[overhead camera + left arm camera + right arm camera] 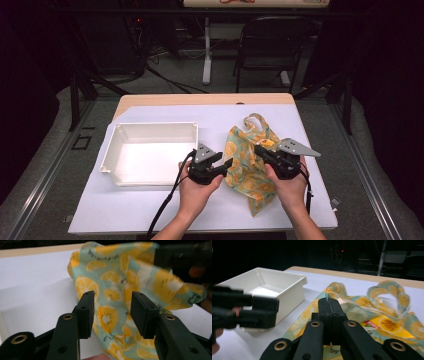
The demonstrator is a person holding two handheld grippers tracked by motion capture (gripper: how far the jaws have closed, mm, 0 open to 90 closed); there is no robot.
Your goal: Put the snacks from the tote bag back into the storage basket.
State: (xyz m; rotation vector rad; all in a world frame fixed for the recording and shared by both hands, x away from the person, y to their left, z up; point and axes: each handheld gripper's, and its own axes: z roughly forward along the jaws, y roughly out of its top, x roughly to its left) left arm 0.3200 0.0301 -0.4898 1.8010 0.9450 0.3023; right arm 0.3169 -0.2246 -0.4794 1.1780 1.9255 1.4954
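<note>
High view | crumpled lemon-print cloth bag (248, 167) | rectangular white plastic bin (150, 152)

An empty white tray (150, 152) is set on the left part of the desk (125, 210), which is covered by a white sheet. Behind the desk, a black folding chair (270, 45) and a white stand leg (206, 55) are seen on the grey floor (165, 82).

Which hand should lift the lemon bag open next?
Probably the right: the right gripper is already shut on the bag's edge, while the left gripper is open, bag unpinched.
</note>
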